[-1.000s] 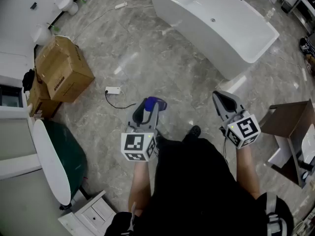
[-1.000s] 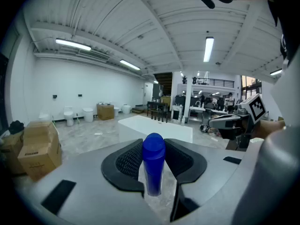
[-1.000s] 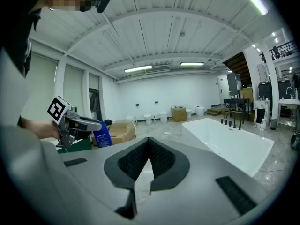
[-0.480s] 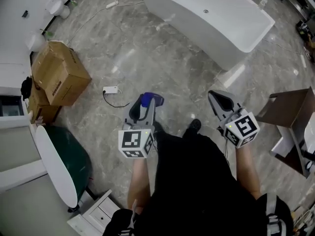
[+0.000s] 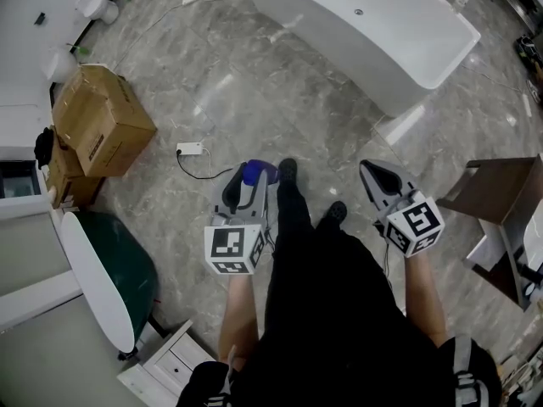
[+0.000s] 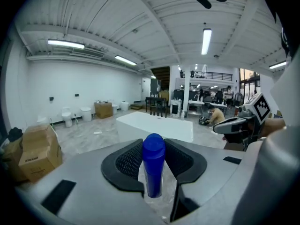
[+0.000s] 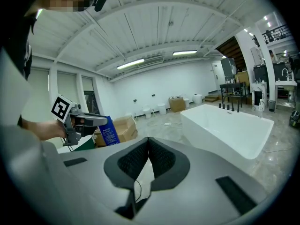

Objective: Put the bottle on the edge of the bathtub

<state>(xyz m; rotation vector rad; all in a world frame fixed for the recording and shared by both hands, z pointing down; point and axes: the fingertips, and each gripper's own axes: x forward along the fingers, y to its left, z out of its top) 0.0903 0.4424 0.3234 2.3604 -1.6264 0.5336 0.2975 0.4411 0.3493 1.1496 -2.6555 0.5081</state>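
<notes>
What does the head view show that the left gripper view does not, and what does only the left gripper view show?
Only the head view shows the marker cube on the left gripper and the person's shoes. Only the left gripper view shows the ceiling lights and the toilets along the far wall. Both views show the blue bottle held between the left gripper's jaws, the white bathtub, the cardboard box and the right gripper.
</notes>
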